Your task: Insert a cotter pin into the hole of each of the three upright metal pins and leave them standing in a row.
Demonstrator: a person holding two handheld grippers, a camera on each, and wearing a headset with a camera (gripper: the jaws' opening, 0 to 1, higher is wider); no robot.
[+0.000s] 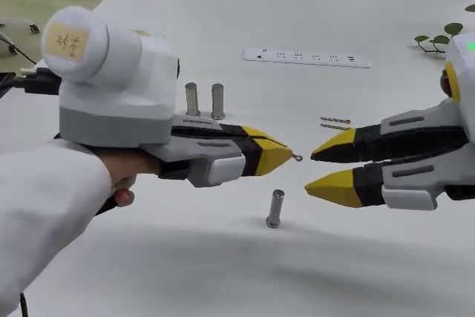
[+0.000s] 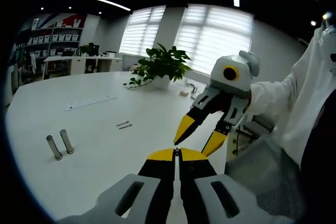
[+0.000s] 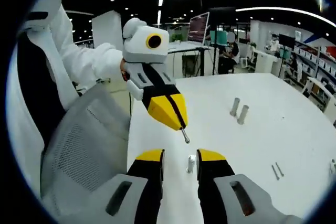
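The left gripper [image 1: 288, 155] is clenching a cotter pin [image 1: 296, 157]. Its jaws are pressing together, and only the pin's small end is poking out past the yellow tips. The right gripper [image 1: 310, 172] is facing it tip to tip, with its jaws standing apart and gripping nothing. Its upper tip is sitting just beside the pin's end without touching it. A lone metal pin [image 1: 275, 208] is standing upright on the white table [image 1: 185, 265], nearer the person than the meeting tips and apart from both. In the right gripper view it is showing through the gap between the spread jaws. A pair of metal pins [image 1: 192, 99] is standing upright side by side farther back, just beyond the left gripper's body, and two spare cotter pins [image 1: 335, 120] are lying flat near the right gripper's upper jaw. Open tabletop is lying all around the lone pin, toward the person and to either side. A power strip [image 1: 306, 56] is lying well beyond the work, a plant [image 1: 441, 38] is sitting near the table's right side, and the far left edge is running well clear of the pins.
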